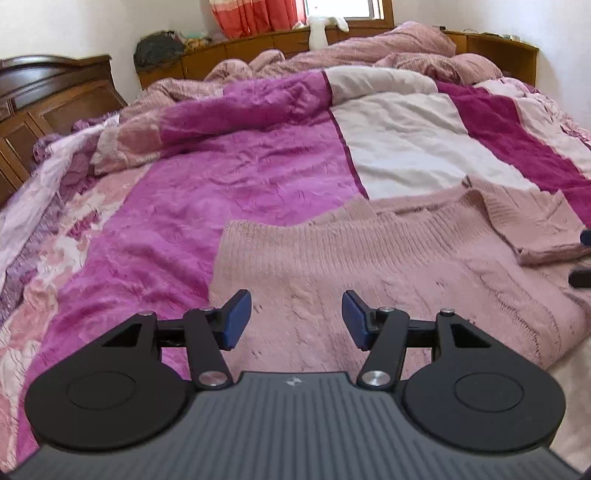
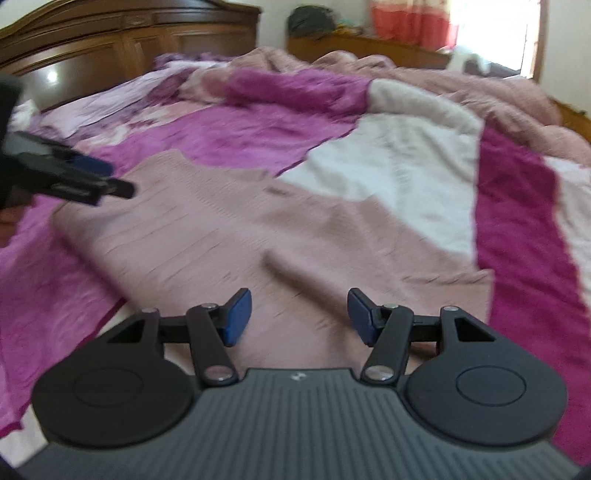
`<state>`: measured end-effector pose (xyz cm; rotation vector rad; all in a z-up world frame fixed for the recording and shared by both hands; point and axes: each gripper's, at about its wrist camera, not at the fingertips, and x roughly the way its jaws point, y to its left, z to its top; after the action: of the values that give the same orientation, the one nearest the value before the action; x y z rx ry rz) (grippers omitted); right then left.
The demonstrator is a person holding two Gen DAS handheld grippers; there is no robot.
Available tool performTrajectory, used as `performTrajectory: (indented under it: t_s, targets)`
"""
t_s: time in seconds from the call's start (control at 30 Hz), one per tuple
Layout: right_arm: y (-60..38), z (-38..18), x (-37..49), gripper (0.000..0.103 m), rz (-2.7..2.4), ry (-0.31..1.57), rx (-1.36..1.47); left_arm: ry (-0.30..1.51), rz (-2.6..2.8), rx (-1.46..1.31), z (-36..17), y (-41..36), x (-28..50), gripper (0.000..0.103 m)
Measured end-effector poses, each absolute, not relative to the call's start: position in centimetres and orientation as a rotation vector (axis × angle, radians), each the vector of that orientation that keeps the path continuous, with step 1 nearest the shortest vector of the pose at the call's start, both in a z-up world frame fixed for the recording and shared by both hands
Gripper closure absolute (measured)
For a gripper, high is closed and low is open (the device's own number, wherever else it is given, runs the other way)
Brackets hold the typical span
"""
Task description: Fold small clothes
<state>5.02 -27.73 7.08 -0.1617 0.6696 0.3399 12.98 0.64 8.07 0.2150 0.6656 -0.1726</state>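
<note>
The dusty-pink ribbed knit sweater [image 1: 369, 266] lies on the magenta plush blanket [image 1: 221, 177], 1 sleeve apparently folded in, further folds remaining, under the gaping, empty left gripper [image 1: 296, 320] and right gripper [image 2: 299, 317].

A home bedroom: rumpled bed [image 1: 229, 177], wooden headboard [image 1: 44, 96], curtained window [image 1: 258, 14].
</note>
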Motion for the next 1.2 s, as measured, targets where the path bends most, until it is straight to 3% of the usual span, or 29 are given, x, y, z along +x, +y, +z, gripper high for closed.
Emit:
performTrajectory:
  t_s: [0.17, 0.43, 0.8, 1.2]
  targets:
    - [-27.4, 6.0, 5.6, 0.047, 0.353, 0.709, -0.16, 0.763, -0.133, 0.194, 5.2, 1.3, 14.0, 0.041]
    - [-29.2, 5.8, 8.5, 0.05, 0.219, 0.694, -0.095, 0.767, -0.13, 0.156, 4.6, 1.9, 14.1, 0.038]
    - [-28.5, 5.6, 10.6, 0.049, 0.101, 0.615, -0.383, 0.755, -0.12, 0.168, 4.5, 1.8, 14.2, 0.037]
    - [-32.7, 6.0, 16.0, 0.049, 0.254, 0.757, 0.002, 0.748, -0.109, 0.174, 4.4, 1.5, 14.1, 0.036]
